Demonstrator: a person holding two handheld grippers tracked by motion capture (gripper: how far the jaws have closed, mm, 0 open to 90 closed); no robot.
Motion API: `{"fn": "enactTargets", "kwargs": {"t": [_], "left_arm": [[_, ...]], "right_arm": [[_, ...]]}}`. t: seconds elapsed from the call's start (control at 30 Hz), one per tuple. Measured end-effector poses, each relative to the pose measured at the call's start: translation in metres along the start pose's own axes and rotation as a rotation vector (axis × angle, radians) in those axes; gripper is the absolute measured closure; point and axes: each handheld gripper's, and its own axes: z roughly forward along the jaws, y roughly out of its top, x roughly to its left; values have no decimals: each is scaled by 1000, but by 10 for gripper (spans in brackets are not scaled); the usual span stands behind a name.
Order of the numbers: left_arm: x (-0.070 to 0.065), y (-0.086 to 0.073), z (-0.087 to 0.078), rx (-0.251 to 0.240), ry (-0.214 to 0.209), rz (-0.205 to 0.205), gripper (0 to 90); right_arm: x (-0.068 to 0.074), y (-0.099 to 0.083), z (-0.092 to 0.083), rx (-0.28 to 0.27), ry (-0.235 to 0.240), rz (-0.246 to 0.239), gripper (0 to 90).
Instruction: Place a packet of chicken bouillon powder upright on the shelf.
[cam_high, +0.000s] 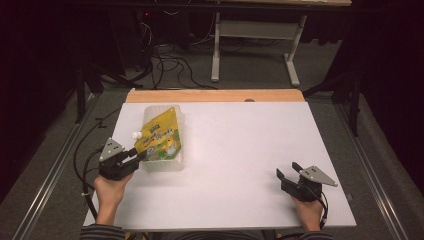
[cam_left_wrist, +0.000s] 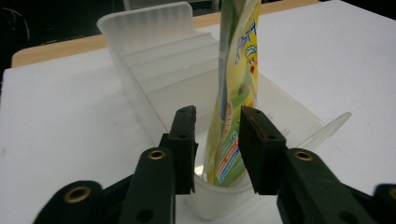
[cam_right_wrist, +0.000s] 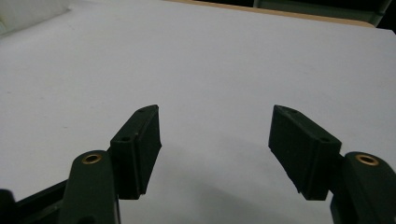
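Observation:
A yellow-green spouted pouch (cam_high: 161, 135) with a white cap lies in a clear plastic container (cam_high: 167, 165) at the left of the white table (cam_high: 240, 145). My left gripper (cam_high: 140, 156) is at the container's near end. In the left gripper view the pouch (cam_left_wrist: 236, 79) stands on edge inside the container (cam_left_wrist: 159, 56), its lower end between the jaws of my left gripper (cam_left_wrist: 217, 116). The jaws stand apart with a gap showing beside the pouch. My right gripper (cam_high: 287, 169) rests open near the table's front right, with bare table between its jaws (cam_right_wrist: 215, 112).
A wooden strip (cam_high: 215, 95) runs along the table's far edge. Beyond it are cables on the floor (cam_high: 170, 60) and the legs of another table (cam_high: 255, 30). Metal rails flank the table on both sides.

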Motion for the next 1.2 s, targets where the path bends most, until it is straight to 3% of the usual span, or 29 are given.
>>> {"fn": "enactTargets", "kwargs": {"t": [0.43, 0.83, 1.2], "left_arm": [[-2, -3, -20, -47, 36, -19, 547], [-14, -15, -39, -67, 25, -16, 492], [-24, -28, -42, -61, -3, -41, 469]], "right_arm": [[0, 0, 0, -3, 0, -1, 346], [0, 0, 0, 2, 0, -6, 346], [0, 0, 0, 3, 0, -1, 346]]}}
